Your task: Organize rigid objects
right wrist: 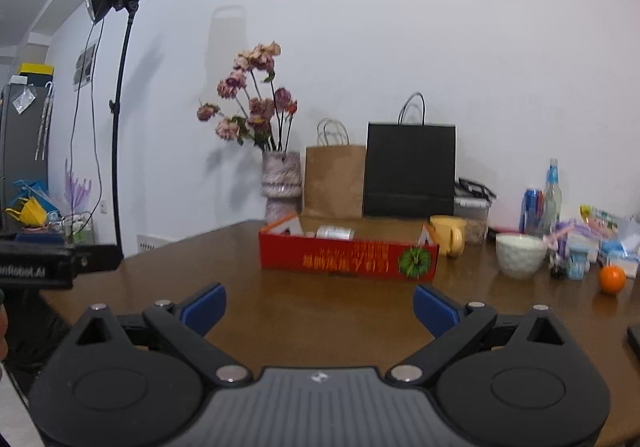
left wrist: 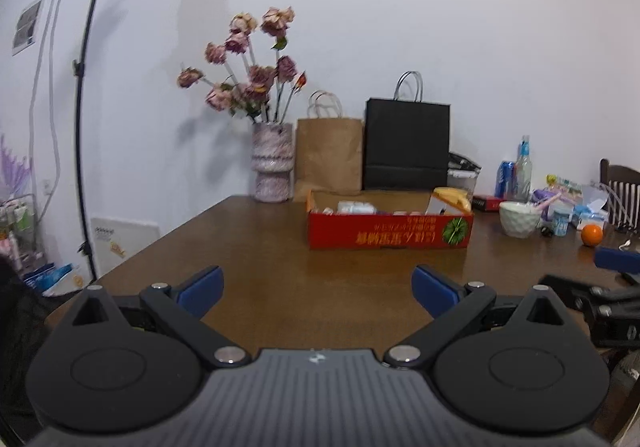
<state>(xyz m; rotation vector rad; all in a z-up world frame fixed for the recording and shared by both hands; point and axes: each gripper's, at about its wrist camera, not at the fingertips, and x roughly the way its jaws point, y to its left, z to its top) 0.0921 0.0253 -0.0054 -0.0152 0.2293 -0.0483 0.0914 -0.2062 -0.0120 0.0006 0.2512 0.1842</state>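
A red cardboard box lies on the brown table with small white packets and cartons inside. A yellow mug stands at its right end; whether it is inside or just behind, I cannot tell. Right of the box sit a white bowl and an orange. My left gripper hovers open over the near table, nothing between its blue pads. My right gripper is likewise open and empty, short of the box.
A vase of dried roses, a brown paper bag and a black paper bag line the back wall. Bottles, a can and small packets crowd the right end. A light stand rises left of the table.
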